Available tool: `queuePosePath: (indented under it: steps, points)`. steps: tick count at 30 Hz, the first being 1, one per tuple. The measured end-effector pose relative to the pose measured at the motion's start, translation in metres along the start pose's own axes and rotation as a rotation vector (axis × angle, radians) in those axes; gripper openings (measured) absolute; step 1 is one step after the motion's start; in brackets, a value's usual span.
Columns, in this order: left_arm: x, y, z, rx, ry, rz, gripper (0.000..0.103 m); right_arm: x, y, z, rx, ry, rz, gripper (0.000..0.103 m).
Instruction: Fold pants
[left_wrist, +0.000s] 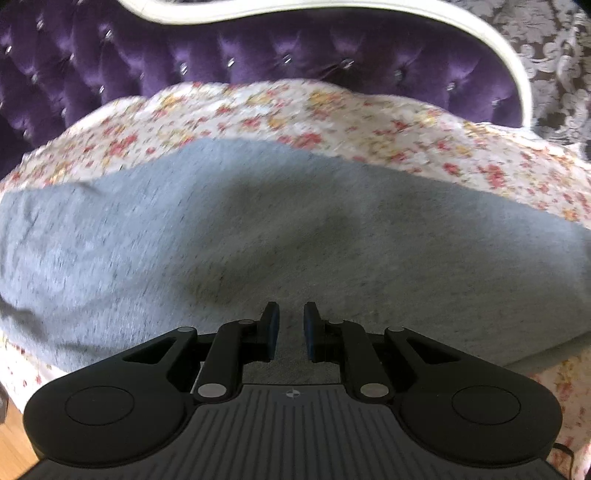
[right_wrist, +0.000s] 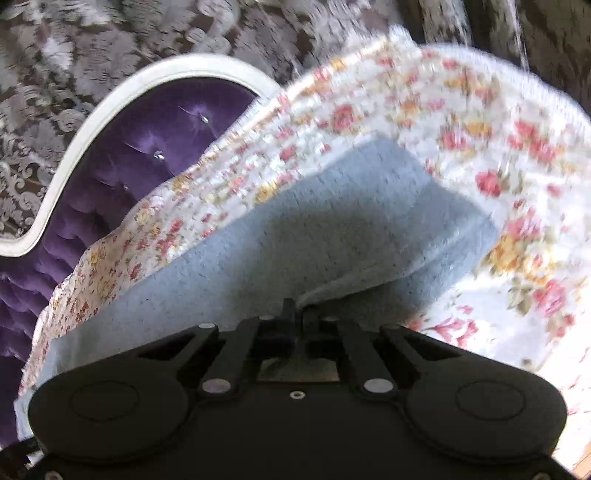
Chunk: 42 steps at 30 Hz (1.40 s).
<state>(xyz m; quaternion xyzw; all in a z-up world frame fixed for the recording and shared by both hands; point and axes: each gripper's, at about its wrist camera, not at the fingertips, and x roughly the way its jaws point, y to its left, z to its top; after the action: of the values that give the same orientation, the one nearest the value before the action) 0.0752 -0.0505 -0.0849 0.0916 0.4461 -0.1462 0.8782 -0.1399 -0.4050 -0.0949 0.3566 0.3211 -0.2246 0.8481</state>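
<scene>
The grey pants lie spread across a floral bedspread. My left gripper sits low over their near edge, its blue pads only a narrow gap apart, with grey cloth filling that gap. In the right wrist view the pants end in a squared corner at the far right, with one layer lifted off the layer beneath. A raised fold of that cloth runs straight into my right gripper, which is shut on the edge of it. Both views are blurred.
A tufted purple headboard with a white curved frame stands behind the bed. Patterned grey wallpaper is beyond it. The floral bedspread surrounds the pants on all sides. Wooden floor shows at the lower left.
</scene>
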Motion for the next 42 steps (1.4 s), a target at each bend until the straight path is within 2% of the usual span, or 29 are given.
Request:
queuePosePath:
  steps: [3,6,8,11,12,14,15,16,20,22,25,30,35,38,42]
  points:
    - [-0.006,-0.011,0.005,0.03,-0.02,-0.023,0.014,-0.014,0.0,-0.003,-0.015,0.004,-0.002,0.007]
    - [-0.002,-0.024,0.009,0.056,-0.018,-0.046,0.014,-0.004,-0.002,-0.01,-0.03,0.043,-0.04,0.007]
    - [0.003,-0.031,0.008,0.082,0.001,-0.049,0.014,0.007,-0.005,-0.014,-0.024,0.07,-0.059,0.007]
    - [0.014,-0.039,0.0,0.117,0.051,-0.067,0.014,0.003,-0.001,-0.015,-0.07,0.054,-0.061,0.01]
    - [0.019,-0.04,-0.004,0.125,0.071,-0.068,0.015,-0.001,0.002,-0.015,-0.111,0.059,-0.071,0.016]
    - [0.017,-0.042,-0.01,0.149,0.04,-0.054,0.015,-0.008,0.008,-0.015,-0.197,0.059,-0.122,0.029]
    - [0.016,-0.043,-0.012,0.152,0.037,-0.05,0.015,-0.013,0.011,-0.015,-0.249,0.051,-0.161,0.043]
    - [0.016,-0.043,-0.012,0.145,0.035,-0.049,0.015,-0.018,0.014,-0.017,-0.291,0.036,-0.194,0.052]
    - [0.016,-0.039,-0.012,0.105,0.03,-0.064,0.014,-0.036,0.026,-0.017,-0.417,-0.071,-0.274,0.059]
    - [0.016,-0.037,-0.012,0.087,0.029,-0.074,0.014,-0.034,0.035,-0.015,-0.443,-0.113,-0.272,0.071]
    - [0.016,-0.034,-0.012,0.066,0.031,-0.09,0.014,-0.015,0.059,-0.012,-0.461,-0.142,-0.227,0.072]
    - [0.017,-0.033,-0.011,0.045,0.037,-0.095,0.015,0.04,0.116,-0.013,-0.562,-0.091,-0.116,0.071]
    - [0.017,-0.033,-0.01,0.04,0.038,-0.096,0.015,0.084,0.157,-0.03,-0.734,-0.067,-0.138,0.063]
    - [0.017,-0.031,-0.01,0.035,0.038,-0.105,0.015,0.095,0.151,-0.035,-0.79,-0.053,-0.184,0.058]
    - [0.018,-0.031,-0.01,0.038,0.038,-0.104,0.015,0.09,0.111,-0.008,-0.695,-0.071,-0.256,0.059]
